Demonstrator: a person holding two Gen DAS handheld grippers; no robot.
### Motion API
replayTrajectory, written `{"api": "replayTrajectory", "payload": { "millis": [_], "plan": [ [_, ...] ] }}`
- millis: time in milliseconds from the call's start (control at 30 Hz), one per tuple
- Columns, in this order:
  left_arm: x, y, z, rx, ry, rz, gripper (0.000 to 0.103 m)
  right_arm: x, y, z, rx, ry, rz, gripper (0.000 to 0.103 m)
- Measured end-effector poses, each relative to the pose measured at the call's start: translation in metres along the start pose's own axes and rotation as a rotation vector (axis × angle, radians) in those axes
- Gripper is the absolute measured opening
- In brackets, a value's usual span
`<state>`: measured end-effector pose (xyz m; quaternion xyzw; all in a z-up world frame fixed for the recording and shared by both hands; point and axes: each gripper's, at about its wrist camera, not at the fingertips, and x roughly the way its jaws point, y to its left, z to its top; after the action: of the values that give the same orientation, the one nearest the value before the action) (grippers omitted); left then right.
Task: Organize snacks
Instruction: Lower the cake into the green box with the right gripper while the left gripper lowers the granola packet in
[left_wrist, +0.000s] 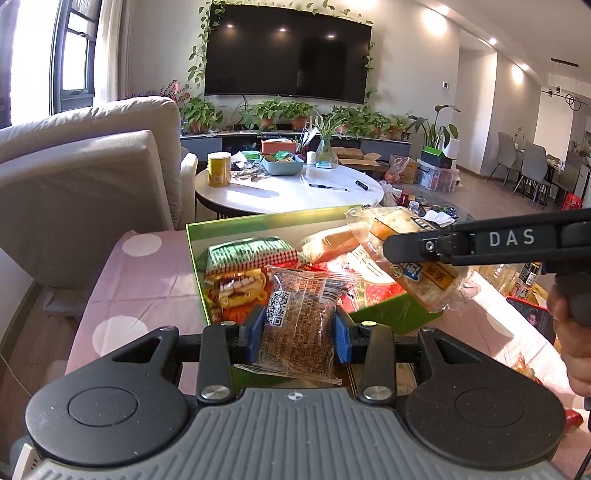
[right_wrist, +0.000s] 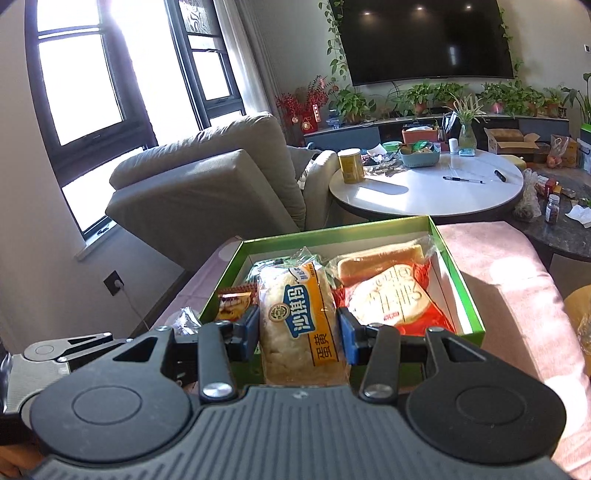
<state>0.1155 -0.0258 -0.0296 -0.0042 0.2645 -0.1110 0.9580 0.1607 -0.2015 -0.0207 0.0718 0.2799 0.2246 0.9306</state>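
Observation:
A green box stands on the pink cloth and holds several wrapped snacks. My left gripper is shut on a clear packet of brown cake, held over the box's near edge. My right gripper is shut on a wrapped bun with a yellow and blue label, held above the box; it shows in the left wrist view too. Inside lie a red-and-white packet, a bread loaf and a small brown-red packet.
The pink dotted cloth covers the table. A grey sofa stands to the left. A round white table with a yellow tin, a basket and pens stands behind. Bottles and packets lie to the right.

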Motion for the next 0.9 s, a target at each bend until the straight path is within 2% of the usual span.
{"api": "replayTrajectory", "payload": {
  "millis": [300, 900],
  "plan": [
    [0.022, 0.003, 0.013, 0.003, 0.01, 0.0, 0.036, 0.018, -0.016, 0.007, 0.07, 0.004, 0.001, 0.085],
    [0.035, 0.012, 0.02, -0.013, 0.014, 0.032, 0.036, 0.054, -0.02, 0.016, 0.092, 0.062, 0.01, 0.085]
  ]
}}
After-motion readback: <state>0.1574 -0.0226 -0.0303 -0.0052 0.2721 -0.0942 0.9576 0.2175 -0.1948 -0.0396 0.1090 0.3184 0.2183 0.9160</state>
